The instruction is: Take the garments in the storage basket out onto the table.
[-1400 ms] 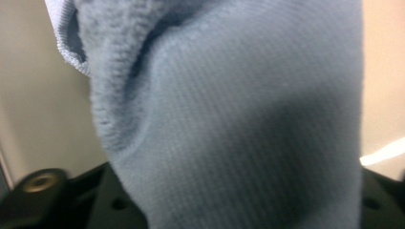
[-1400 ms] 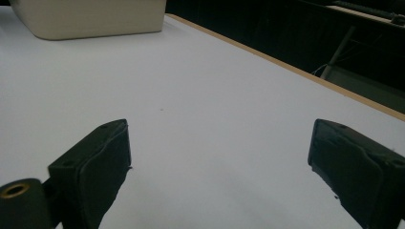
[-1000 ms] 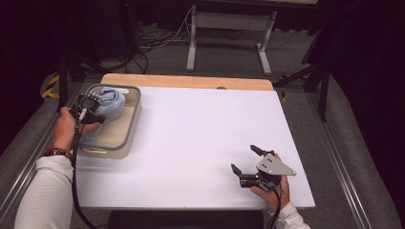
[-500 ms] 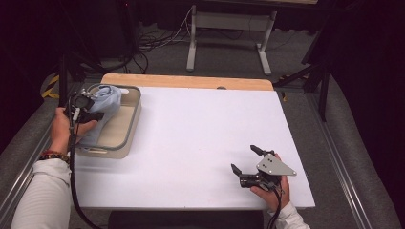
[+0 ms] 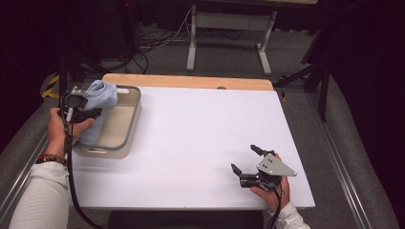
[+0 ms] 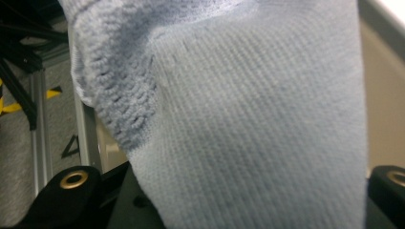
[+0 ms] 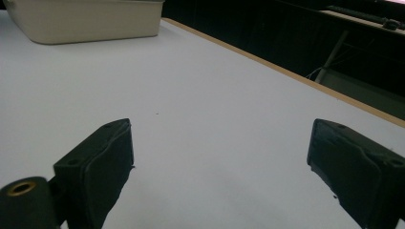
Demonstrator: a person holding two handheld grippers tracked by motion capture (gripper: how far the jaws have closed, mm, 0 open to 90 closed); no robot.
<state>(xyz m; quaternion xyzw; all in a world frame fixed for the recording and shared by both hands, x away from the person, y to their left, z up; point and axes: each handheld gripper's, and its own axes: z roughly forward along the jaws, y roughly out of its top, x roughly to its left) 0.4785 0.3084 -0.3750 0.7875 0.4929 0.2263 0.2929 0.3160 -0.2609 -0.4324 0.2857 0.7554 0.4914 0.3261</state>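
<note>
Left gripper clenched on light blue knitted cloth, holding it above left end of beige bin; cloth bunched at jaws, lower part hanging down into bin. Left gripper view: cloth wedged between both black jaws, ribbed weave close to lens. Bin sits at left edge of white table. Right gripper released, jaws wide apart, nothing between, low over table near front right corner, well apart from bin. Right gripper view: bare tabletop between jaws, bin far off.

Cloth: pale blue knit, fine ribbed weave, looped terry inside. Bin: smooth beige plastic, grey rim. Table: matt white top, bare wood far edge. Gripper pads: matt black, rubbery.
</note>
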